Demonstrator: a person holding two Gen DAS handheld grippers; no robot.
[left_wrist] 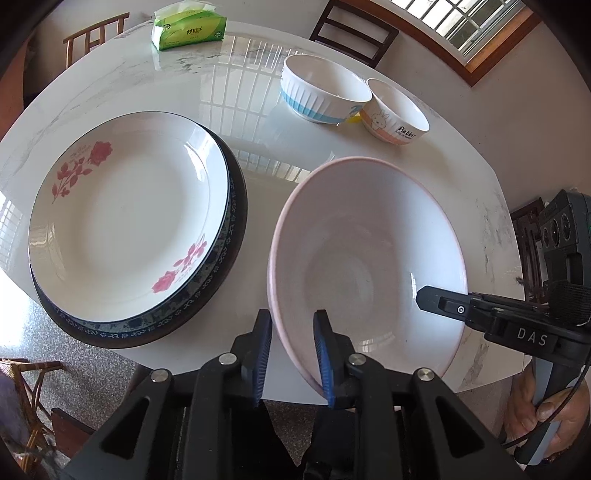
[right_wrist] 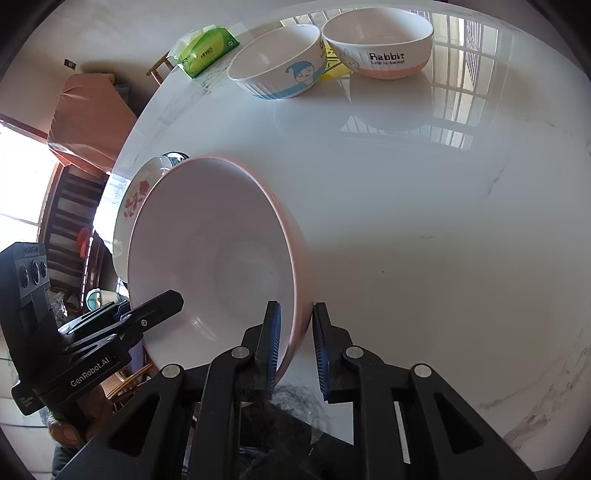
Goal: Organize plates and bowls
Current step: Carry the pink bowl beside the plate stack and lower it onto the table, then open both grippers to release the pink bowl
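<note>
A large pink-rimmed bowl (left_wrist: 369, 258) is held tilted above the white table (left_wrist: 221, 92); it also shows in the right wrist view (right_wrist: 214, 258). My left gripper (left_wrist: 291, 354) straddles its near rim, one pad inside, one outside. My right gripper (right_wrist: 295, 343) straddles the opposite rim and shows in the left wrist view (left_wrist: 443, 306). A rose plate (left_wrist: 125, 206) lies on a dark blue-patterned plate (left_wrist: 221, 280) at the left. A blue-striped bowl (left_wrist: 321, 88) and a Rabbit bowl (left_wrist: 395, 114) stand at the back.
A green tissue pack (left_wrist: 188, 29) lies at the table's far side. Wooden chairs (left_wrist: 351, 29) stand around the table. The table's near edge (left_wrist: 207, 384) is just below my left gripper.
</note>
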